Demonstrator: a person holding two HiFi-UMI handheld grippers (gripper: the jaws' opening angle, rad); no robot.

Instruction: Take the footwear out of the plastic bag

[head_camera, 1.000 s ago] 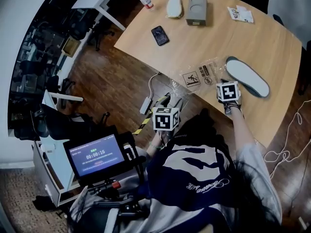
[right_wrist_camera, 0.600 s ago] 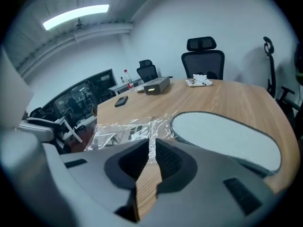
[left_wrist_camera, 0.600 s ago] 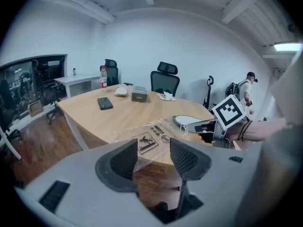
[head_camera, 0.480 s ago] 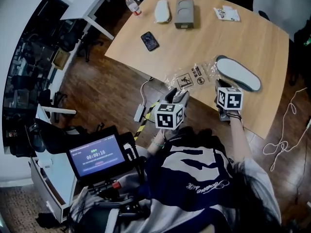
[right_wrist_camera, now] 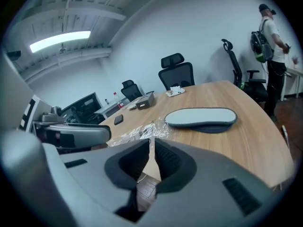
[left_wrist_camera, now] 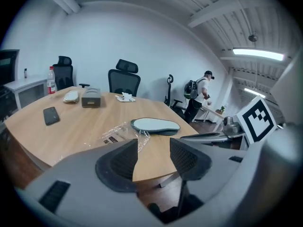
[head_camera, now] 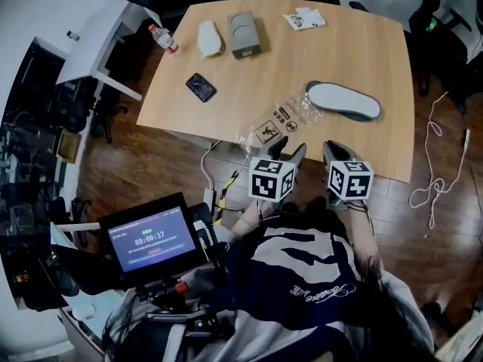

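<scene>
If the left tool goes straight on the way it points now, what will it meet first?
Probably the near edge of the wooden table, seen between the open jaws of the left tool. The plastic bag and the slipper lie further on, slightly above that line; depth is unclear.

Left gripper (left_wrist_camera: 154,150) is hovering, jaws wide apart, empty; right gripper (right_wrist_camera: 153,148) jaws just closing to a slit, empty.

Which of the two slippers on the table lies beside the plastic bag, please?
The dark-rimmed slipper by the bag; the pale slipper lies far off beside the box.
</scene>
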